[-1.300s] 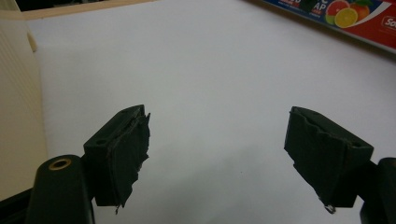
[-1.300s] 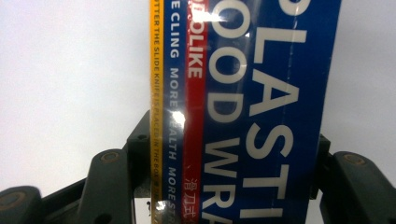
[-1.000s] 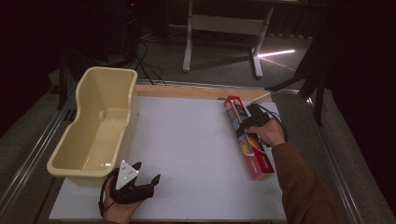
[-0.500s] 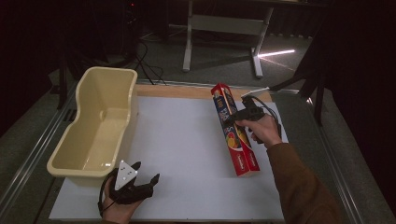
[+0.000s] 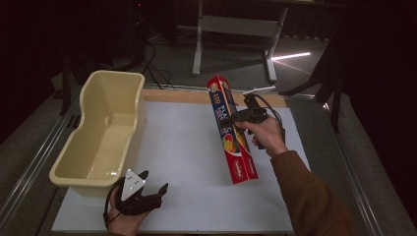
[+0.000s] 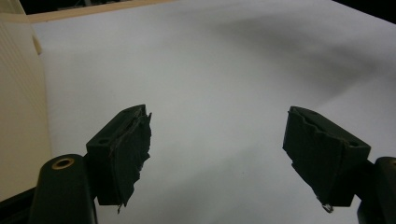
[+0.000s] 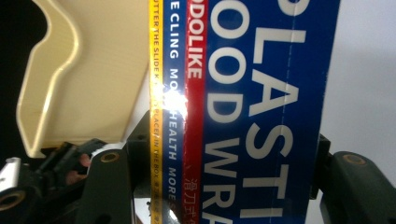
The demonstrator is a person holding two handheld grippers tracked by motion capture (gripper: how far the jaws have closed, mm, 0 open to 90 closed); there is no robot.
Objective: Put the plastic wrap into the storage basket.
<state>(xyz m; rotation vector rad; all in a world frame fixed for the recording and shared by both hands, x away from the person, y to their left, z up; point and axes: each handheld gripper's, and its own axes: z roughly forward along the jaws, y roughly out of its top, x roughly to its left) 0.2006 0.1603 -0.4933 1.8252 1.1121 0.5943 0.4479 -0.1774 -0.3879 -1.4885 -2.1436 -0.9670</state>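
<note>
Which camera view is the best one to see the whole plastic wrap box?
The high view is best: it shows the whole plastic wrap box, tilted above the white table and clamped by the right gripper. The right gripper view gives a close-up of its printed side between the jaws. The left gripper view faces bare table beside the cream tub.

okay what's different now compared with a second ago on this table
The right tongs, shut on the plastic wrap box, have lifted it off the white mat and carried it leftward, toward the cream tub; its far end now tilts up. The left tongs rest open at the near edge, and the tub hasn't moved.
</note>
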